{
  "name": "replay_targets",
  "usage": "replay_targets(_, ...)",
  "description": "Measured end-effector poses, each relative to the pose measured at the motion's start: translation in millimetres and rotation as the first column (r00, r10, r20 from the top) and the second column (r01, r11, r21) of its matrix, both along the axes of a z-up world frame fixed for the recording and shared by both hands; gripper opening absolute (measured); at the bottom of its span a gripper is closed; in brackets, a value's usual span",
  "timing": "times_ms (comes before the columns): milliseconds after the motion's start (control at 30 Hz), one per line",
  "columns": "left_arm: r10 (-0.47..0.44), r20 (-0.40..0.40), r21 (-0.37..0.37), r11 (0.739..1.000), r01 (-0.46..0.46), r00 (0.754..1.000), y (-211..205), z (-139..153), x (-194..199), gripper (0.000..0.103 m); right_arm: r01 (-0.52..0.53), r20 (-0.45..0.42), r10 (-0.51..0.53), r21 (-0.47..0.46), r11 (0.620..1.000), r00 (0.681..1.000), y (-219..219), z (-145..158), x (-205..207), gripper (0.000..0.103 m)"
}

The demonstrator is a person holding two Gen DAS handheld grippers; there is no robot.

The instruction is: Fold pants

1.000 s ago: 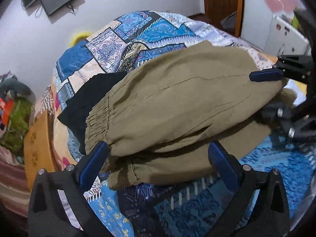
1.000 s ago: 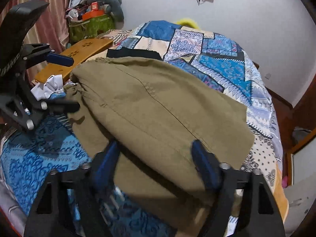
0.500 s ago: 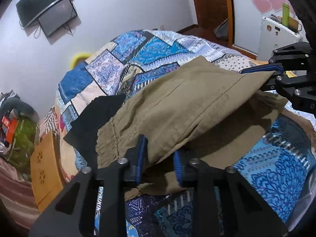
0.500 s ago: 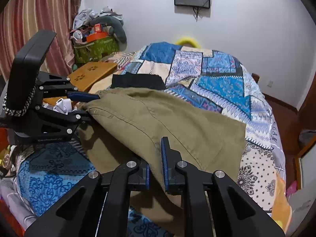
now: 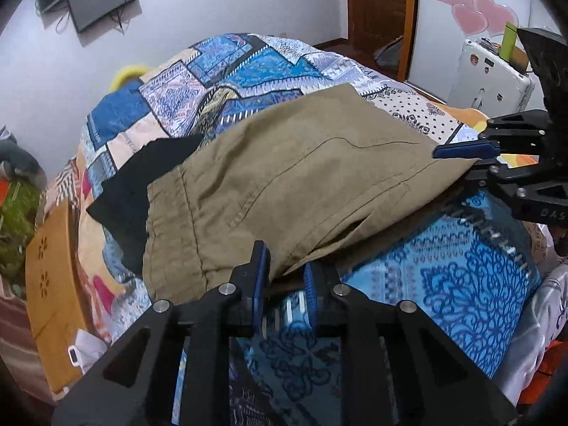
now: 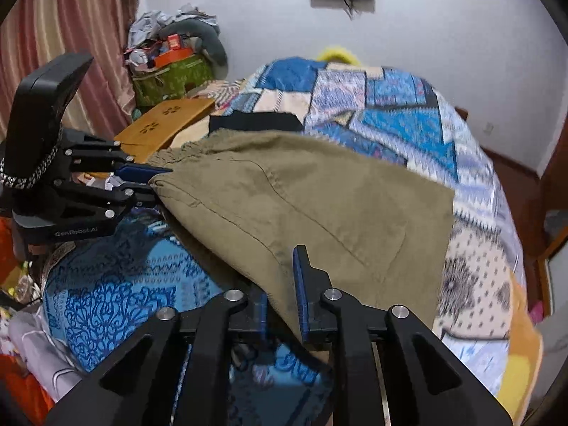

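Note:
Olive-khaki pants (image 5: pixel 284 177) lie partly folded on the patchwork bedspread (image 5: pixel 248 67); they also show in the right wrist view (image 6: pixel 319 206). My left gripper (image 5: pixel 284 280) is shut on the near edge of the top layer by the gathered waistband. My right gripper (image 6: pixel 282 298) is shut on the other near corner of the same layer. Both hold the edge lifted off the bed, and the cloth stretches between them. Each gripper shows in the other's view: the right one (image 5: pixel 475 158) and the left one (image 6: pixel 152 179).
A black garment (image 5: pixel 131 191) lies under the pants at the far side. A wooden lap table (image 6: pixel 167 124) and a heap of bags and clothes (image 6: pixel 174 56) stand beside the bed. A blue patterned cloth (image 5: pixel 443 269) covers the near bed. A white appliance (image 5: pixel 490 78) and door stand at right.
Both grippers closed from wide open onto the near edge of the top pants layer, then lifted it and pulled it taut. The fabric has flattened out.

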State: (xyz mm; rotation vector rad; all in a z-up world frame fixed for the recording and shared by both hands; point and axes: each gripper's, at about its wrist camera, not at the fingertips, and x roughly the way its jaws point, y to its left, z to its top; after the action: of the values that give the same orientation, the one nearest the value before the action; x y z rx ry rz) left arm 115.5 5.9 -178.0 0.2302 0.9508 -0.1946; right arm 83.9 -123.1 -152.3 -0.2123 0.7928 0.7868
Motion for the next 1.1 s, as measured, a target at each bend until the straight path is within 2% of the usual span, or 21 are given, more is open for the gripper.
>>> replay_targets(67,0.004,-0.002,-0.028,1.0,-0.004,1.0,5,3,-7,0.023,0.003,-0.017,-0.002,0.014,1.0,1.0,-4,2,-4,0.02)
replay_targets(133,0.006,0.006,-0.047,0.999,-0.005,1.0,9,9,-12,0.025,0.002,-0.008,-0.002,0.031,1.0,1.0,-8,9,-10,0.029)
replay_targets(367,0.039,0.076,-0.101,0.994,-0.031,0.996,23,42,-24,0.026,0.018,0.006,-0.019,0.15,0.989,1.0,-14,37,-13,0.036)
replay_targets(533,0.122,0.104,-0.13,0.986,-0.108,0.987,39,53,-2,0.047,0.064,-0.017,-0.062,0.196,0.979,0.998,-4,41,4,0.048)
replay_targets(600,0.153,0.086,-0.143,0.98,-0.14,0.984,46,47,11,0.048,0.077,-0.042,-0.071,0.186,0.98,0.997,4,32,13,0.048)
replay_targets(733,0.203,0.028,-0.107,0.974,-0.199,0.979,57,20,33,0.048,0.094,-0.1,-0.081,0.128,0.987,0.992,11,7,28,0.048)
replay_targets(833,0.236,-0.041,-0.08,0.968,-0.239,0.971,67,-9,40,0.048,0.116,-0.154,-0.103,0.075,0.99,0.983,4,-18,34,0.048)
replay_targets(900,0.248,-0.056,-0.084,0.964,-0.252,0.967,74,-21,37,0.05,0.144,-0.187,-0.131,0.061,0.988,0.974,-9,-30,36,0.048)
replay_targets(1000,0.249,-0.053,-0.105,0.962,-0.253,0.967,81,-22,32,0.052,0.186,-0.203,-0.167,0.076,0.98,0.965,-32,-35,32,0.048)
replay_targets(1100,0.244,-0.043,-0.093,0.965,-0.247,0.969,85,-21,27,0.058,0.223,-0.207,-0.199,0.099,0.97,0.958,-54,-35,26,0.045)
